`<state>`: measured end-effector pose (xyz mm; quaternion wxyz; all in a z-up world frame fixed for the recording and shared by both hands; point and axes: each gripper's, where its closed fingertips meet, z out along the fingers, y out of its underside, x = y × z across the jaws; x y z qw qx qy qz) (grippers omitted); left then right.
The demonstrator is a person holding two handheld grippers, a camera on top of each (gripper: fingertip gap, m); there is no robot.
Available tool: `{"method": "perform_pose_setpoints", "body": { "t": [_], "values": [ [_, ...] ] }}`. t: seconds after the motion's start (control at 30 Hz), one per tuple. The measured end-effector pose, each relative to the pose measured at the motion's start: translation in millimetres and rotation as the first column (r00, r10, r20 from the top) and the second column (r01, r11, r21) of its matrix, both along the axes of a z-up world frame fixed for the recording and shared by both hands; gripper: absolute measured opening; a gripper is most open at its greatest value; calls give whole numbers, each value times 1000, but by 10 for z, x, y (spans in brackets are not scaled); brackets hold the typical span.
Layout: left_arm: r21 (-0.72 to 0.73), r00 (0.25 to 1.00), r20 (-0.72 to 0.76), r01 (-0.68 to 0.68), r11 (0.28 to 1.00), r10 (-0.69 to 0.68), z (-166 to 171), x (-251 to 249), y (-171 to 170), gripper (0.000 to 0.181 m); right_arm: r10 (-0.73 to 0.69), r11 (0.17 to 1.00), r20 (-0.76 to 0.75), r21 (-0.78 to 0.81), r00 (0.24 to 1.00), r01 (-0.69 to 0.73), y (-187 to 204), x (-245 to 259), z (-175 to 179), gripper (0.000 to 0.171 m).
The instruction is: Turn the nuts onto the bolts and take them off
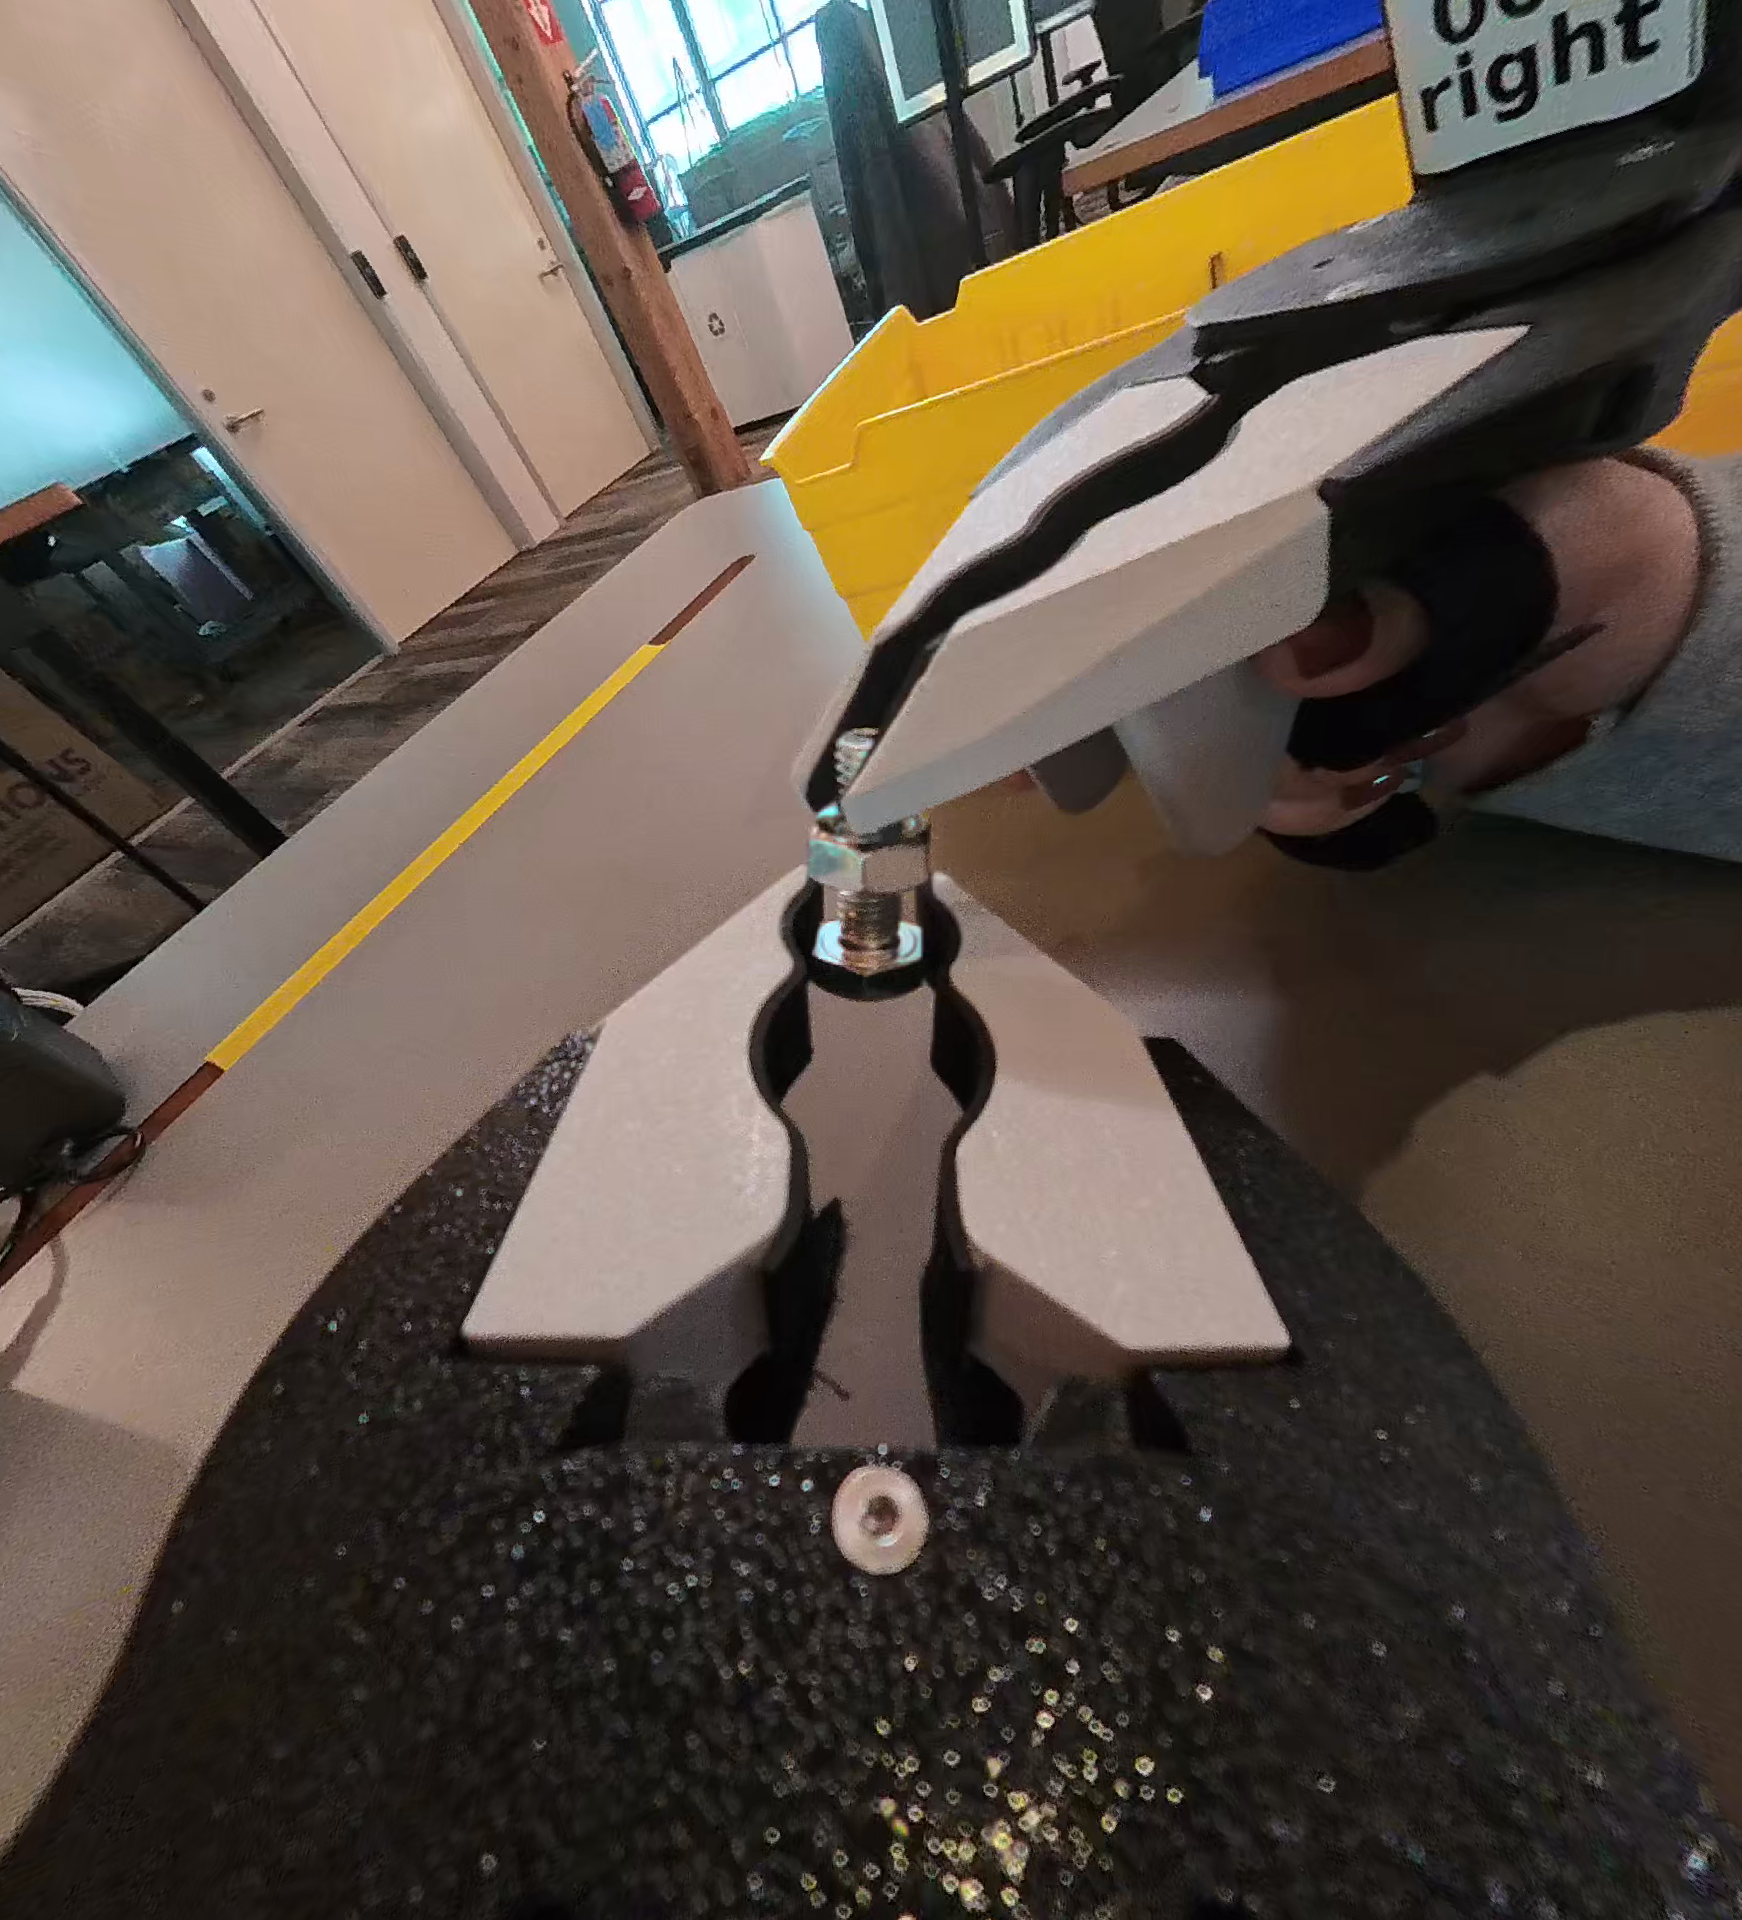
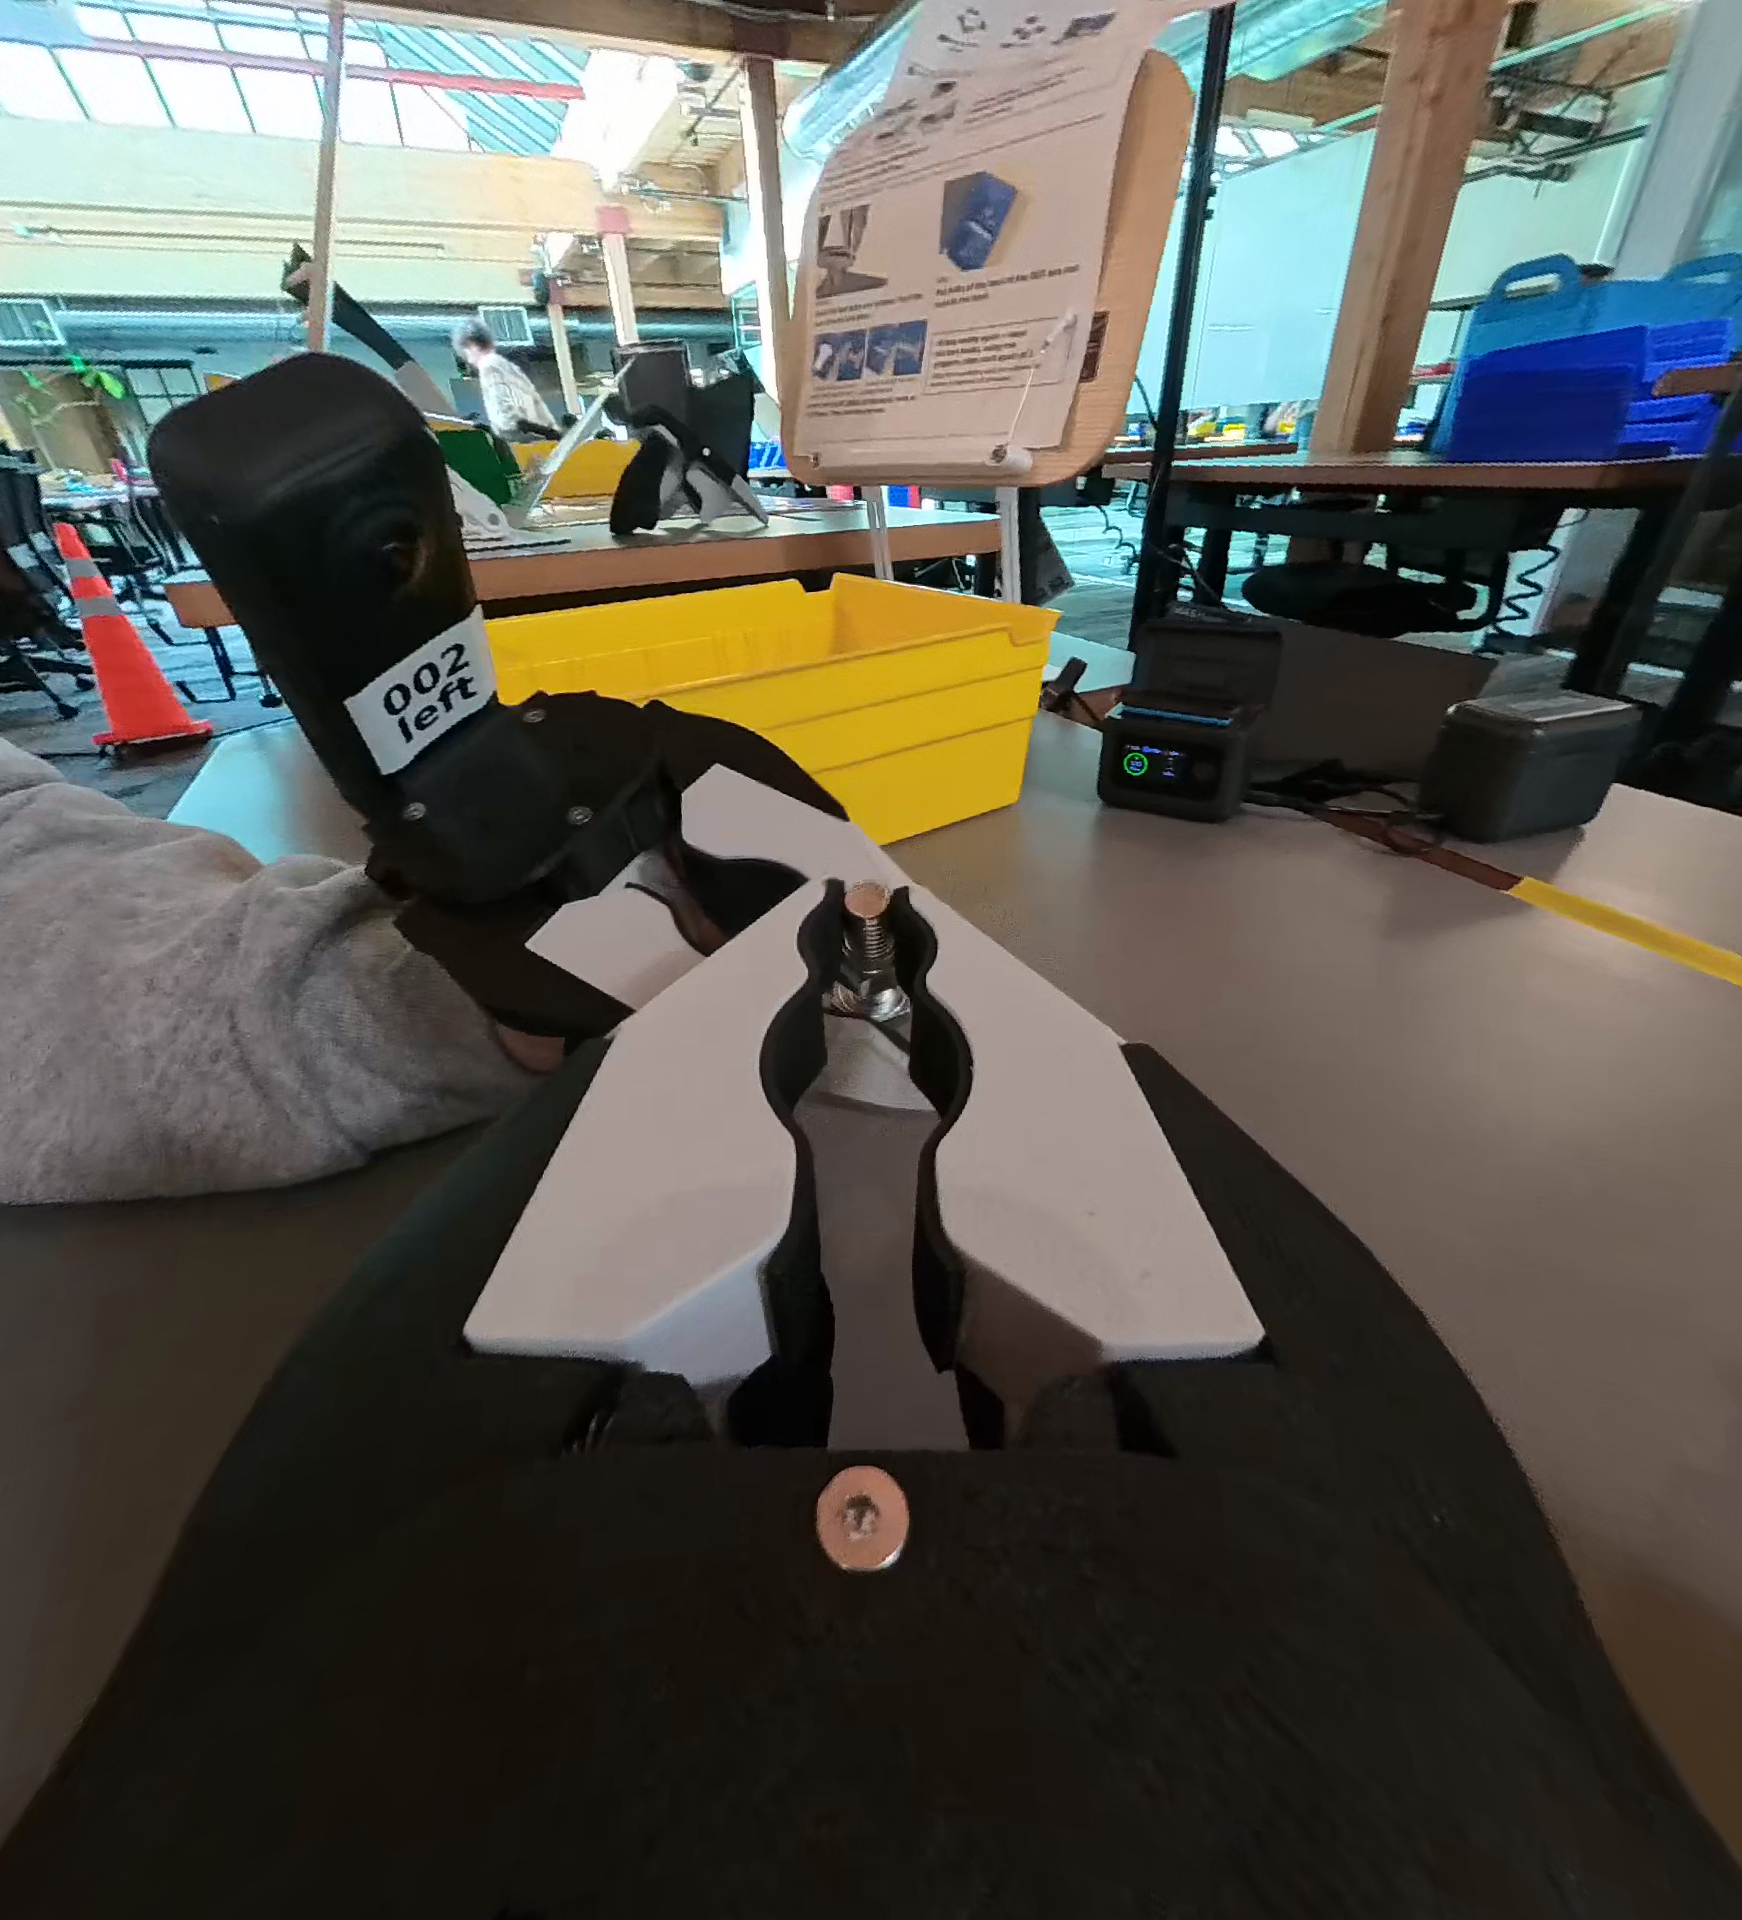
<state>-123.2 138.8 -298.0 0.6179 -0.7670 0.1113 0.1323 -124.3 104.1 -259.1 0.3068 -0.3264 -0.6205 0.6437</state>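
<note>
A silver bolt [image 1: 865, 914] stands upright between both grippers, with a hex nut [image 1: 867, 857] threaded partway down it. My left gripper [image 1: 872, 920] is shut on the bolt's head [image 1: 869, 948], below the nut. My right gripper [image 1: 839, 798] reaches in from the upper right and is shut on the bolt's threaded end [image 1: 854, 753], just above the nut. In the right wrist view my right gripper [image 2: 865, 920] holds that threaded end [image 2: 865, 902], and the nut [image 2: 869, 992] shows underneath. The left gripper's black body [image 2: 493, 800] sits to the left, its fingertips hidden.
A yellow bin [image 2: 794, 686] stands on the grey table [image 2: 1366, 1039] behind the grippers. A yellow tape line [image 2: 1677, 951] crosses the table. Two dark devices [image 2: 1173, 748] [image 2: 1527, 764] with cables sit at the far right. A clipboard on a stand [image 2: 971, 260] rises behind the bin. Grey sleeves [image 2: 119, 987] rest on the table. Across from one pair of fingers to the other is roughly 4 centimetres.
</note>
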Motion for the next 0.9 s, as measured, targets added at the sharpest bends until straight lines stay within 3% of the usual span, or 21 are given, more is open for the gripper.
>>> {"method": "perform_pose_setpoints", "body": {
  "t": [0.03, 0.33, 0.43, 0.9],
  "values": [
    [-1, 1000, -3, -1, 1000, 1, -1, 2, 1, 15, -1, 1000, -2, 2, 1000, 1, 5, 6, -1, 8],
    [-11, 1000, 9, 13, 1000, -13, -11, 32, 13, 15, -37, 999, -36, -9, 999, 37, 56, 34, 5, 9],
    [7, 1000, 24, -15, 1000, 15, 17, -31, -6, 15, -83, 997, -55, -17, 995, 82, 132, 22, 32, 27],
    [46, 997, 64, -49, 998, 46, 78, -114, -55, 15, -91, 994, -54, -70, 994, 87, 146, -2, 24, 34]
  ]
}}
